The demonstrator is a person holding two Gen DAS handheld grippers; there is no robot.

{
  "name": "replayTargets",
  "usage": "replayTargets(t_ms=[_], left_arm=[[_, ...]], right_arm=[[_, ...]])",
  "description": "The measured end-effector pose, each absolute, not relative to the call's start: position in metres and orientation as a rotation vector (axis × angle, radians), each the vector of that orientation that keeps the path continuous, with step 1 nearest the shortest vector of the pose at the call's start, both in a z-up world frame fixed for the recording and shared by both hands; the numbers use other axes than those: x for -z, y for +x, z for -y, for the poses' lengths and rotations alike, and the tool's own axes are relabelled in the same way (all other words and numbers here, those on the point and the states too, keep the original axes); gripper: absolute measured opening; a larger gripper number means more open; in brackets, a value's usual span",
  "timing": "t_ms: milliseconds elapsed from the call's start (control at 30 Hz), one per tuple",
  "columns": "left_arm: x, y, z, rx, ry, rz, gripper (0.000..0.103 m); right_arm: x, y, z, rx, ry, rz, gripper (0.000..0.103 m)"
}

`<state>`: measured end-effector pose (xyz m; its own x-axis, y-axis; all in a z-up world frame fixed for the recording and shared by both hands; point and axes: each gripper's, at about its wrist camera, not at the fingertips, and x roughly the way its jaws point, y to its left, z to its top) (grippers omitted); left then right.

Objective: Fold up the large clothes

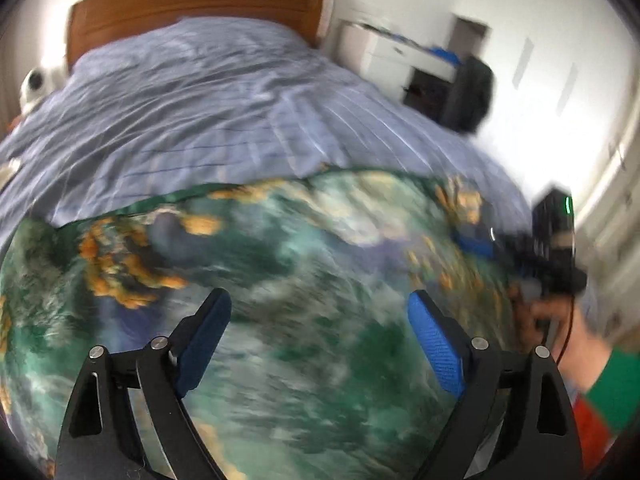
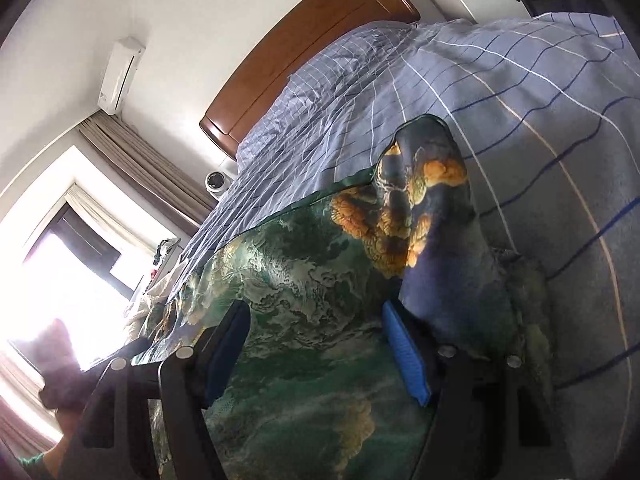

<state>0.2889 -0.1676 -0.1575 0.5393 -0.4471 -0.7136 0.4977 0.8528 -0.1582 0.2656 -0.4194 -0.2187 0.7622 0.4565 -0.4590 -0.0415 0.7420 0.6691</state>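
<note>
Bed with blue checked cover [image 1: 168,120] fills upper frame. Green-and-orange patterned silky garment [image 1: 300,260] spread across lower centre. Left claw [image 1: 320,340] released above it. Right claw [image 2: 316,344] parted; blurry, apparently not grasping fabric.

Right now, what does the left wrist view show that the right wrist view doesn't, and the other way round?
Only the left wrist view shows the left gripper open above the cloth, the right gripper's body with a green light in a hand, a red and green sleeve, and a dark backpack.

Only the right wrist view shows the right gripper with cloth lying between its fingers, a raised fold of the garment, the air conditioner, the curtain and the bright window.

Both show the green patterned garment on the blue checked bedspread, and the wooden headboard.
</note>
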Motion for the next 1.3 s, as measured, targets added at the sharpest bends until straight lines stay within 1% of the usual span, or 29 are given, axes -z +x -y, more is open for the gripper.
replayTargets(t_ms=[67, 100, 167, 267, 300, 400, 467, 600, 700, 800, 867, 933, 1033, 1133, 1233, 1300], left_arm=[[0.195, 0.297, 0.181, 0.526, 0.169, -0.882, 0.093], [0.205, 0.3, 0.18, 0.526, 0.153, -0.877, 0.096], [0.211, 0.306, 0.182, 0.507, 0.135, -0.88, 0.098], [0.204, 0.305, 0.184, 0.49, 0.155, -0.889, 0.098], [0.199, 0.301, 0.181, 0.483, 0.161, -0.889, 0.096], [0.178, 0.273, 0.172, 0.48, 0.171, -0.877, 0.093], [0.173, 0.249, 0.164, 0.468, 0.192, -0.854, 0.093], [0.197, 0.231, 0.163, 0.418, 0.222, -0.847, 0.094], [0.212, 0.236, 0.171, 0.387, 0.233, -0.818, 0.097], [0.207, 0.237, 0.165, 0.392, 0.196, -0.822, 0.097], [0.195, 0.222, 0.16, 0.402, 0.176, -0.83, 0.095], [0.189, 0.202, 0.156, 0.422, 0.184, -0.823, 0.095], [0.207, 0.19, 0.161, 0.407, 0.262, -0.822, 0.096], [0.212, 0.196, 0.163, 0.395, 0.243, -0.81, 0.1], [0.203, 0.195, 0.161, 0.396, 0.234, -0.813, 0.1], [0.19, 0.189, 0.157, 0.418, 0.225, -0.829, 0.097]], right_arm=[[0.219, 0.266, 0.419, -0.294, 0.686, -0.657, 0.069], [0.219, 0.266, 0.419, -0.293, 0.685, -0.656, 0.069], [0.219, 0.267, 0.419, -0.288, 0.677, -0.66, 0.069], [0.22, 0.268, 0.42, -0.282, 0.671, -0.665, 0.069], [0.22, 0.268, 0.421, -0.284, 0.673, -0.663, 0.069], [0.219, 0.267, 0.422, -0.284, 0.672, -0.663, 0.069], [0.219, 0.267, 0.422, -0.283, 0.671, -0.661, 0.069], [0.218, 0.266, 0.423, -0.292, 0.679, -0.652, 0.069], [0.217, 0.265, 0.421, -0.287, 0.67, -0.657, 0.069], [0.216, 0.264, 0.419, -0.278, 0.66, -0.663, 0.069], [0.215, 0.264, 0.419, -0.278, 0.659, -0.664, 0.069], [0.215, 0.264, 0.419, -0.279, 0.661, -0.662, 0.069], [0.215, 0.264, 0.419, -0.285, 0.667, -0.655, 0.069], [0.215, 0.263, 0.42, -0.288, 0.671, -0.652, 0.069], [0.213, 0.264, 0.418, -0.276, 0.659, -0.663, 0.069], [0.206, 0.263, 0.422, -0.285, 0.688, -0.688, 0.07]])
